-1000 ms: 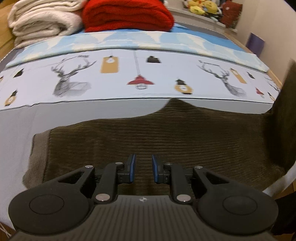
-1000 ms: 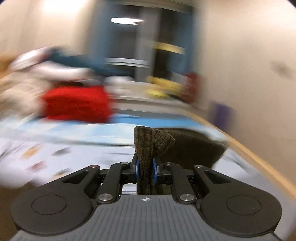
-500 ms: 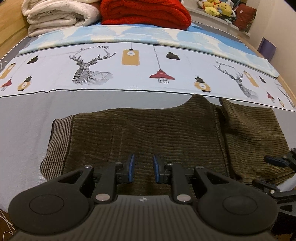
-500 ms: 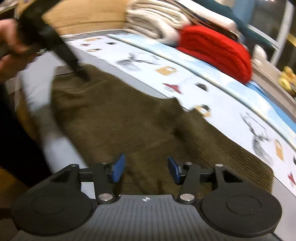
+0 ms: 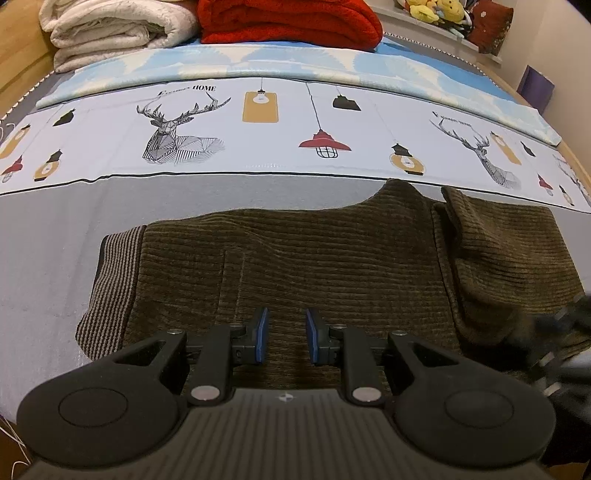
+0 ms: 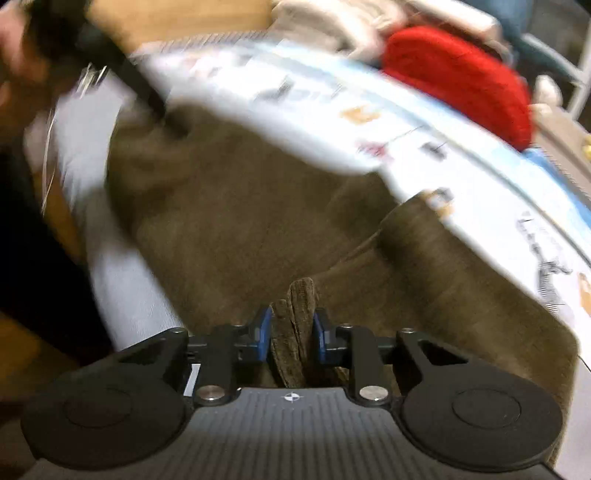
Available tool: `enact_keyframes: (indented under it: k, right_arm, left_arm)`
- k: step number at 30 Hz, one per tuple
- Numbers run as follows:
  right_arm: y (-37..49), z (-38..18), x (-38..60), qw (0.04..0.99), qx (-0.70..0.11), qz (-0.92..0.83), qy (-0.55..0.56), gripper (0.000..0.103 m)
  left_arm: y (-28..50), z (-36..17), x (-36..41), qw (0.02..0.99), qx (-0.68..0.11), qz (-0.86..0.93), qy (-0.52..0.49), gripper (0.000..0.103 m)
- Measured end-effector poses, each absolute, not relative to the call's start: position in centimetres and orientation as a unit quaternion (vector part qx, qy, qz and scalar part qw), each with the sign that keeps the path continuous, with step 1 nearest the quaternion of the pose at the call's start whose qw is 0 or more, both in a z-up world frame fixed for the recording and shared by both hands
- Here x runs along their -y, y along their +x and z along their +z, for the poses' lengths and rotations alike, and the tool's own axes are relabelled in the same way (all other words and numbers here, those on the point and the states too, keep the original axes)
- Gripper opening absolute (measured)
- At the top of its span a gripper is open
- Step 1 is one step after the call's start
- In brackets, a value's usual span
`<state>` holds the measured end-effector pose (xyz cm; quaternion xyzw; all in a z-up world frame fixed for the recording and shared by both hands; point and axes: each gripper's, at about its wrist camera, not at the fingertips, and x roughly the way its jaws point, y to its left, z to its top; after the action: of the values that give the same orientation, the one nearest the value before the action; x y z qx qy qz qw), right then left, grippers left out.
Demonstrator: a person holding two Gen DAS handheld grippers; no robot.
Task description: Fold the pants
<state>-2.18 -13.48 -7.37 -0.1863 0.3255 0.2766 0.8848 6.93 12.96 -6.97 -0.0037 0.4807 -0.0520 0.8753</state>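
Observation:
Dark olive corduroy pants (image 5: 314, 266) lie flat across the grey bed sheet, the striped waistband (image 5: 110, 280) at the left and a folded-over leg section (image 5: 509, 258) at the right. My left gripper (image 5: 284, 338) hovers low over the near edge of the pants, jaws slightly apart and empty. My right gripper (image 6: 291, 334) is shut on a bunched fold of the pants (image 6: 295, 325) near their right end. It also shows blurred at the right edge of the left wrist view (image 5: 557, 332).
A printed deer-and-lamp sheet (image 5: 258, 140) lies beyond the pants. A red blanket (image 5: 291, 20) and a white folded blanket (image 5: 118, 29) are stacked at the far side. The bed's wooden edge (image 5: 569, 155) runs along the right.
My right gripper was open half a second ago and has closed on a fold of the pants. The left gripper has stayed over the near edge, and its view has tilted slightly.

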Motion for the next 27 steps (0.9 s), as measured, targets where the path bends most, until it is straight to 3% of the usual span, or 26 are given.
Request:
enact_keyframes:
  k: [3, 8, 14, 19, 23, 27]
  right_arm:
    - [-3.2, -5.4, 14.1, 0.899, -0.285, 0.291, -0.164, 0.023]
    - [-4.1, -9.6, 11.9, 0.834, -0.368, 0.31, -0.268, 0.026]
    - [-2.4, -5.4, 14.3, 0.887, -0.341, 0.291, -0.109, 0.032]
    - [-0.9, -6.7, 14.1, 0.891, -0.363, 0.256, -0.096, 0.032]
    - [-1.1, -8.5, 12.8, 0.839, -0.426, 0.315, -0.128, 0.034]
    - [-1.5, -5.9, 13.4, 0.855, -0.376, 0.349, -0.077, 0.036]
  left_arm:
    - [7.0, -6.9, -12.8, 0.876, -0.48, -0.052, -0.004, 0.024]
    - [7.1, -7.0, -12.9, 0.873, -0.485, -0.047, -0.008, 0.025]
    - [6.7, -7.1, -13.2, 0.873, -0.486, -0.044, -0.007, 0.03]
    - [6.3, -7.3, -13.9, 0.871, -0.49, -0.035, -0.013, 0.03]
    - [6.0, -7.4, -14.4, 0.871, -0.491, -0.03, -0.014, 0.03]
    - [5.9, -7.4, -14.7, 0.87, -0.491, -0.026, -0.016, 0.03]
